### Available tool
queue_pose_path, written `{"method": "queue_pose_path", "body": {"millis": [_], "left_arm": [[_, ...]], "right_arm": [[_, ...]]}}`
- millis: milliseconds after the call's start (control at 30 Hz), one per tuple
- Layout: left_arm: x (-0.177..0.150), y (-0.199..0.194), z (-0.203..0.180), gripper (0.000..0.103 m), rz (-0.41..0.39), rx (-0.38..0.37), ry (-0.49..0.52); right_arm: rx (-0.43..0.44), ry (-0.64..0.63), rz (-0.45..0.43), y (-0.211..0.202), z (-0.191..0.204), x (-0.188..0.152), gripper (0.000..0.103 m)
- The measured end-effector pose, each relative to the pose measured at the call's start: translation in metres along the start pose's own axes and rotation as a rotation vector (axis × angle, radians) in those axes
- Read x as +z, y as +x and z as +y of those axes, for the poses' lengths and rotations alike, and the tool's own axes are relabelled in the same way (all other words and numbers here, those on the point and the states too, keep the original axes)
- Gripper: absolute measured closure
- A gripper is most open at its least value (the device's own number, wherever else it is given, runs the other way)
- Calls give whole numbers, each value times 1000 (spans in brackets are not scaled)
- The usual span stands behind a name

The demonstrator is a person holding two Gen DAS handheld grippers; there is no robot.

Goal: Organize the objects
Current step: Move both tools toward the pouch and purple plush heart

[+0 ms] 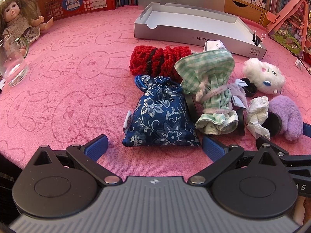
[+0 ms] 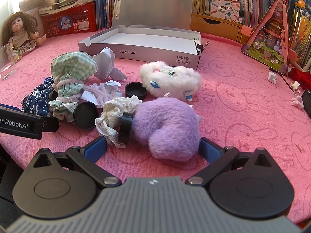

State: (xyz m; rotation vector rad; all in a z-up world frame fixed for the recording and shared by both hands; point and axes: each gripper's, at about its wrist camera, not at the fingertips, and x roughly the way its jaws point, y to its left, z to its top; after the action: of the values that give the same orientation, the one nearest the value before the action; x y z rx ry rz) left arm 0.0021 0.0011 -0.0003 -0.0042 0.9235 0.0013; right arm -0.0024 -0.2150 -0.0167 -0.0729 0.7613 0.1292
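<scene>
A pile of small things lies on the pink cloth in front of an open silver box (image 1: 194, 33) (image 2: 155, 48). My left gripper (image 1: 153, 145) is open just short of a blue floral pouch (image 1: 161, 114). Behind the pouch lie a red knitted piece (image 1: 155, 60) and a green checked cloth bundle (image 1: 211, 81) (image 2: 73, 69). My right gripper (image 2: 153, 147) is open, with a purple plush (image 2: 167, 124) (image 1: 287, 116) between its fingers. A white plush (image 2: 171, 79) (image 1: 264, 75), crumpled tissue (image 2: 114, 114) (image 1: 256, 114) and black lids (image 2: 136, 91) lie around.
A doll (image 1: 17, 23) (image 2: 19, 35) and a glass cup (image 1: 11, 62) are at the left. A red crate (image 1: 77, 0), books and a wooden drawer unit (image 2: 215, 25) line the back. A pink triangular toy case (image 2: 272, 38) stands at the right.
</scene>
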Motion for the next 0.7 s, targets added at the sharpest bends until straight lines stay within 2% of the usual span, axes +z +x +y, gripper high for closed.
{"method": "queue_pose_path", "body": {"millis": [700], "left_arm": [[-12, -4, 4, 0, -61, -40, 62]], "right_arm": [[32, -15, -76, -4, -5, -8, 0]]}}
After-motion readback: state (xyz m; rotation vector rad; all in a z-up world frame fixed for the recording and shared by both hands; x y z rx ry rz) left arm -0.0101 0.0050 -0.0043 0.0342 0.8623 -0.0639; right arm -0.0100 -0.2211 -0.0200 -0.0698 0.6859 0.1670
